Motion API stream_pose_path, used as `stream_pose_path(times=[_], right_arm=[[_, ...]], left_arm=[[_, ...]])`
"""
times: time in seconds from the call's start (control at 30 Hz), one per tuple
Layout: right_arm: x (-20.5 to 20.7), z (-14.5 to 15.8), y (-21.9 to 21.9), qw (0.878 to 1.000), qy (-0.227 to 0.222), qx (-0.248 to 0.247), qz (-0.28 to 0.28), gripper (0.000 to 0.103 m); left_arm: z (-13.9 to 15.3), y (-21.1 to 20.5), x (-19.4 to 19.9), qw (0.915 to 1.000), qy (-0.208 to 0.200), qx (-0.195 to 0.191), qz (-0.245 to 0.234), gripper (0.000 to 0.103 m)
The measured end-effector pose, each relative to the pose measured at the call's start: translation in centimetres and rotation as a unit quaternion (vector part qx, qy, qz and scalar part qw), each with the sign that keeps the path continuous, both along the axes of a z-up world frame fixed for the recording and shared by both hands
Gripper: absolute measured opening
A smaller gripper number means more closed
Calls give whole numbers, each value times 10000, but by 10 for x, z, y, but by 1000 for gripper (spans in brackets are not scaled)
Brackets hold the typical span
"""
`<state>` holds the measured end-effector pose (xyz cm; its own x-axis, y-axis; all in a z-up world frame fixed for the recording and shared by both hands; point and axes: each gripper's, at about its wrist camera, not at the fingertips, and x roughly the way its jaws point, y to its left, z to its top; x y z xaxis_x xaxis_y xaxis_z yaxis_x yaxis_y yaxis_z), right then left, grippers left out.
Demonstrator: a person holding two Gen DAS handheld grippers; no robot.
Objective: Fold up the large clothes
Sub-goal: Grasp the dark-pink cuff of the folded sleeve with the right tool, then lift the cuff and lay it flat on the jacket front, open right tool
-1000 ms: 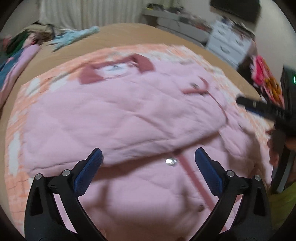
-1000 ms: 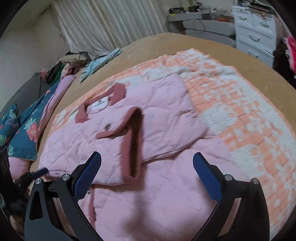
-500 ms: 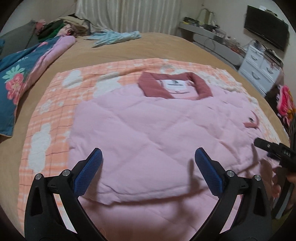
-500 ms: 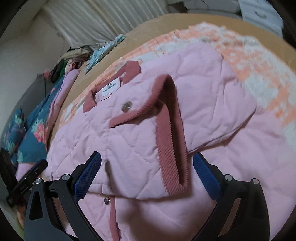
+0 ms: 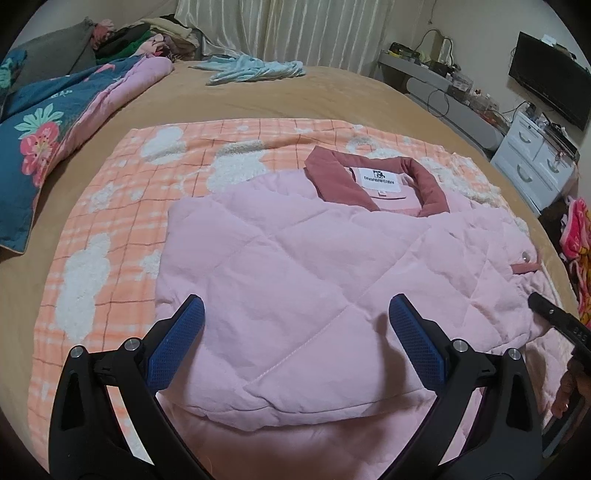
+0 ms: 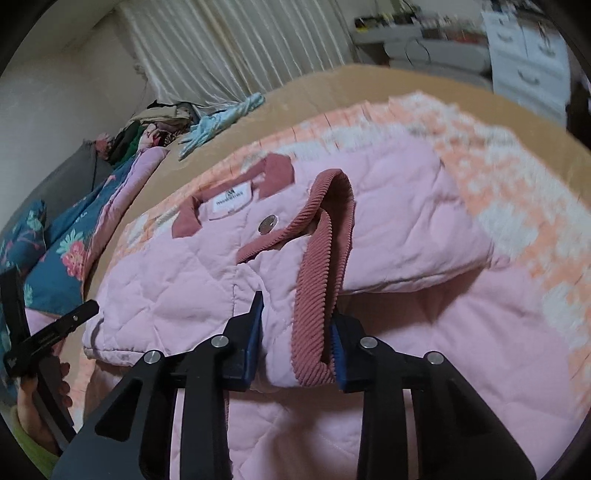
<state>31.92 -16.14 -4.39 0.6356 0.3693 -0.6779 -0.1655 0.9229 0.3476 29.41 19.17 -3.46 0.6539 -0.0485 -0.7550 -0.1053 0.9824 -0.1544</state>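
The pink quilted jacket (image 5: 303, 280) lay on an orange-and-white checked blanket (image 5: 110, 229) spread over the tan bedcover (image 5: 280, 96), its dusty-rose collar (image 5: 373, 177) pointing toward the curtains (image 5: 280, 29). We saw one sleeve folded across the body, with its ribbed cuff (image 6: 321, 280) at the near side. Our right gripper (image 6: 295, 343) had just been closing, and its jaws were clenched on that cuff and the quilted cloth beside it. Our left gripper (image 5: 295, 339) hovered above the folded part with its jaws released and wide apart, nothing between them.

On the left side of the bed we saw a floral blue quilt (image 5: 48, 133), with a heap of clothes (image 5: 147, 37) behind it by the curtains, and a light blue garment (image 5: 255, 68) lay on the bedcover well beyond the blanket. A grey desk (image 5: 443, 99), white drawers (image 5: 535, 162) and a wall television (image 5: 550, 92) stood along the right. The blanket's left and far margins were bare, and open bedcover stretched between it and the blue garment. On the right, the jacket reached nearly to the blanket's edge.
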Motion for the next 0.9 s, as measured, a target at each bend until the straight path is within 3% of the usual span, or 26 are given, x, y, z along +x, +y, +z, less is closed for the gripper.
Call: stream_pose_path(times=[0.23, 0.4, 0.47, 0.57, 0.67, 0.8, 0.9], right_arm=[[1, -5, 2, 9981, 468, -384, 84, 30], [-14, -1, 5, 9968, 511, -538, 283, 25], [-22, 8, 10, 9966, 351, -633, 401, 20], [-37, 46, 21, 9915, -584, -902, 737, 18], [-31, 74, 24, 9849, -1127, -1016, 833, 18], [4, 82, 26, 9801, -1303, -1307, 733, 18], [31, 65, 25, 9823, -1052, -1406, 654, 18]], left_arm=[[4, 1, 1, 10000, -83, -12, 9, 94], [6, 3, 2, 9999, -94, -38, 13, 94], [7, 4, 1, 9999, -118, -46, 13, 94], [10, 4, 0, 9998, -171, -62, 8, 94], [12, 3, -1, 9997, -210, -78, 8, 94], [11, 1, -1, 9997, -231, -79, -22, 94], [9, -2, 1, 9997, -221, -47, -62, 94]])
